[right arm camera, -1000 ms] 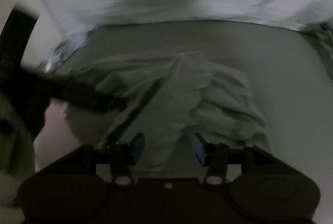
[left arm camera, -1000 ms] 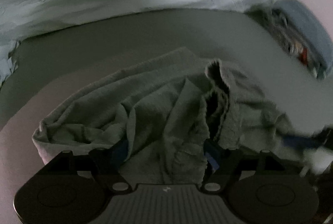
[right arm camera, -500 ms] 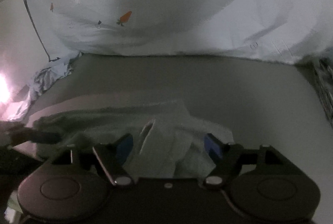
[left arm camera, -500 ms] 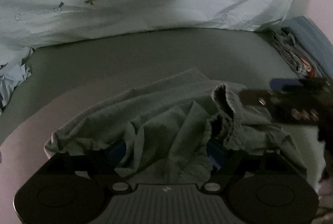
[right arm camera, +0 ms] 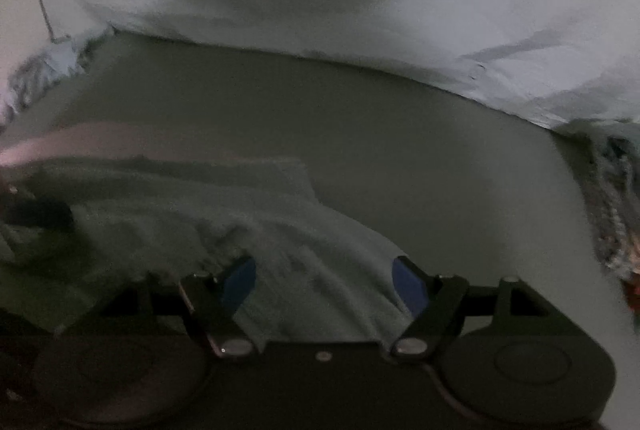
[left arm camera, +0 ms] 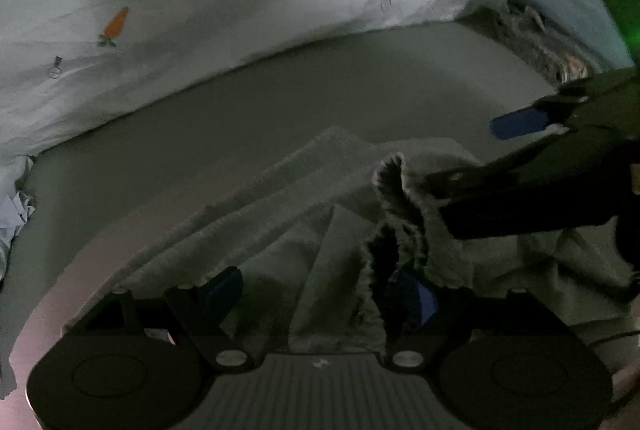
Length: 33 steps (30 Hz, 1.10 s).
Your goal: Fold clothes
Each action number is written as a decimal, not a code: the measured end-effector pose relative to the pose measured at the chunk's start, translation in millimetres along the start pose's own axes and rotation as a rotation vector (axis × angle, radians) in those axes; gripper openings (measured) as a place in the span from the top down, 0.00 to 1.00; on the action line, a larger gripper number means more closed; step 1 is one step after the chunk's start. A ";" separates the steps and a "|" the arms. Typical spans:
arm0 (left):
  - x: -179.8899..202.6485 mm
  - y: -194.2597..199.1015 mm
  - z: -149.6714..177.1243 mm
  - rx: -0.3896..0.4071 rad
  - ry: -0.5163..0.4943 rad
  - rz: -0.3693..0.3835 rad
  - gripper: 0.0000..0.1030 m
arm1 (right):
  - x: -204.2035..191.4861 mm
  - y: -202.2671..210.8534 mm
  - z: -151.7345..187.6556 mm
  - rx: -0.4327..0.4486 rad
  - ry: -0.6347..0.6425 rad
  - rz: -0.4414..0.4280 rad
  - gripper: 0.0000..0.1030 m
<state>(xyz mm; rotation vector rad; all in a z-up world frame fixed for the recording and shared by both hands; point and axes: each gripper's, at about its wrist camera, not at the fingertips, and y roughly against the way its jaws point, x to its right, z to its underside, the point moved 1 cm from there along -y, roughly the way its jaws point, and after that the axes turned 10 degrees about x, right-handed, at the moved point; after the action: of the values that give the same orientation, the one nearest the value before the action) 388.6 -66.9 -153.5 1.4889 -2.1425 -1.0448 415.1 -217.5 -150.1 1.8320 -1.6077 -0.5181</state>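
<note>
My left gripper (left arm camera: 322,290) stood wide, blue pads spread apart low over the crumpled grey-green garment (left arm camera: 304,214); cloth lay between the fingers (left arm camera: 224,288) but neither pad pressed on it. Its jaws had opened a little further within the last second. A frayed hem stood up just beside the inner pad, a dark fold gap under it.

My right gripper (right arm camera: 324,284) was also wide, jaws having just been opening, with the garment (right arm camera: 248,226) bunched between its fingers (right arm camera: 408,282); pads not clamped on it, nothing held. In the left view the right gripper (left arm camera: 516,124) came in from the right edge, dark arm lying across the raised hem, one blue pad showing above the cloth. Contact there: could not tell, blurred.

The garment lay in a loose heap on the plain grey bed surface (left arm camera: 320,86), near the front edge. Behind it a pale sheet with a carrot print (left arm camera: 116,22) was piled along the back. A folded stack of clothes (left arm camera: 560,30) sat at the far right, well apart from the garment. Crumpled light cloth (right arm camera: 36,70) showed at the far left. Dim light, both views soft.
</note>
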 end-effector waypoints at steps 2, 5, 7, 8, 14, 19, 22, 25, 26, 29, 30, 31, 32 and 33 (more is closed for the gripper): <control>-0.1 -4.8 1.5 -0.018 -0.026 -0.026 0.17 | 4.2 0.3 10.7 -0.029 0.008 0.038 0.26; -8.8 -4.3 -0.7 -0.012 -0.006 -0.035 0.17 | 17.6 5.1 17.9 -0.034 -0.087 0.040 0.28; -15.0 -5.4 -2.5 -0.012 0.017 -0.027 0.17 | 25.5 13.4 14.6 0.015 -0.169 0.001 0.28; -16.3 -7.9 -2.2 -0.023 0.023 -0.020 0.17 | 26.9 16.7 11.3 0.045 -0.195 -0.024 0.26; -18.6 -19.7 4.5 -0.076 0.033 0.023 0.17 | 13.1 -0.2 1.9 0.053 -0.212 -0.127 0.23; -10.8 -24.0 6.8 -0.095 -0.027 0.015 0.17 | 4.3 -7.2 4.5 0.022 -0.224 -0.204 0.23; -8.9 -24.9 6.7 -0.098 -0.035 0.009 0.17 | -1.5 -12.3 3.8 -0.001 -0.179 -0.171 0.23; -7.7 -26.8 7.6 -0.111 -0.048 -0.019 0.17 | -2.6 -13.5 4.9 -0.029 -0.138 -0.105 0.23; -7.4 -27.0 7.5 -0.111 -0.054 -0.030 0.17 | -1.7 -12.2 4.2 -0.032 -0.132 -0.089 0.23; -7.1 -26.2 6.9 -0.105 -0.063 -0.060 0.17 | 0.8 -6.9 3.6 -0.042 -0.100 -0.012 0.23; -7.3 -25.7 6.6 -0.102 -0.062 -0.070 0.17 | 1.6 -6.1 4.3 -0.048 -0.087 0.010 0.23; -8.0 -25.7 6.5 -0.101 -0.058 -0.076 0.17 | 3.5 -6.1 5.7 -0.057 -0.073 0.032 0.23; -8.8 -26.1 6.6 -0.101 -0.051 -0.079 0.17 | 6.0 -7.0 7.9 -0.071 -0.060 0.053 0.23; -8.9 -26.6 6.9 -0.101 -0.043 -0.078 0.17 | 6.9 -7.6 10.0 -0.087 -0.054 0.072 0.23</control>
<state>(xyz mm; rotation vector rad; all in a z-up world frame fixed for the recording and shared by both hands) 405.4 -61.1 -176.2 1.5257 -2.0422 -1.2045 415.2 -225.8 -161.8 1.7027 -1.6541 -0.6000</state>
